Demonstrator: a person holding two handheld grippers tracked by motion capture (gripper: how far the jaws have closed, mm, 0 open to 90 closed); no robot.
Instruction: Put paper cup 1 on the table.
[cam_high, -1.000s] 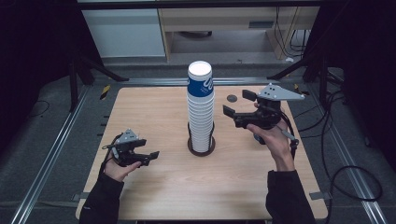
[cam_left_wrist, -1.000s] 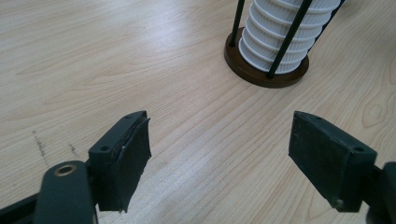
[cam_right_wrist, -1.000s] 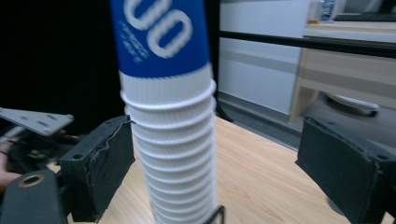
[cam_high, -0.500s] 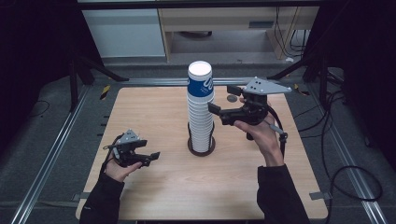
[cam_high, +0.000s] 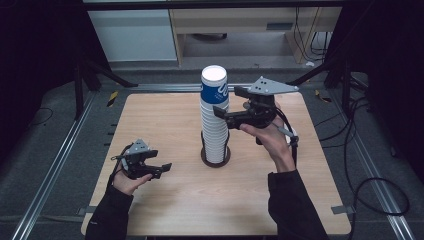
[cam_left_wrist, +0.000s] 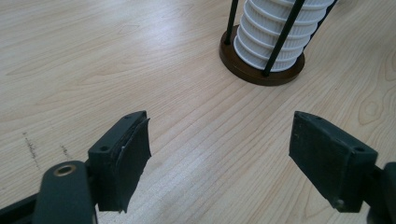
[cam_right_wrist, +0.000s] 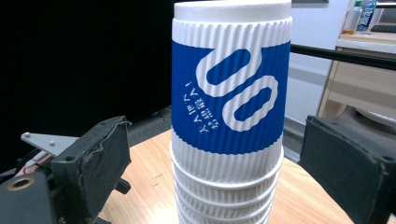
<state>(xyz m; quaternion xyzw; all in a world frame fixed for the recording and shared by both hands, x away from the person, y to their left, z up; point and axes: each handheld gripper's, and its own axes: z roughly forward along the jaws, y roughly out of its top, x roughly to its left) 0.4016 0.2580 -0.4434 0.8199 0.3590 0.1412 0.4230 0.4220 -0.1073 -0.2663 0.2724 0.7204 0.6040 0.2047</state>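
One tall cup stack (cam_high: 214, 120) stood in one round holder (cam_high: 216, 156) on worktop (cam_high: 170, 125). Right claw (cam_high: 218, 111) was opening around top cup (cam_right_wrist: 229, 88), not pressing. Left claw (cam_high: 165, 169) released, empty.

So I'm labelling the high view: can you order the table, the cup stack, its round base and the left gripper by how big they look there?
Largest to smallest:
1. table
2. cup stack
3. left gripper, though it lies nearer the camera, so this is unsure
4. round base, only its rim showing
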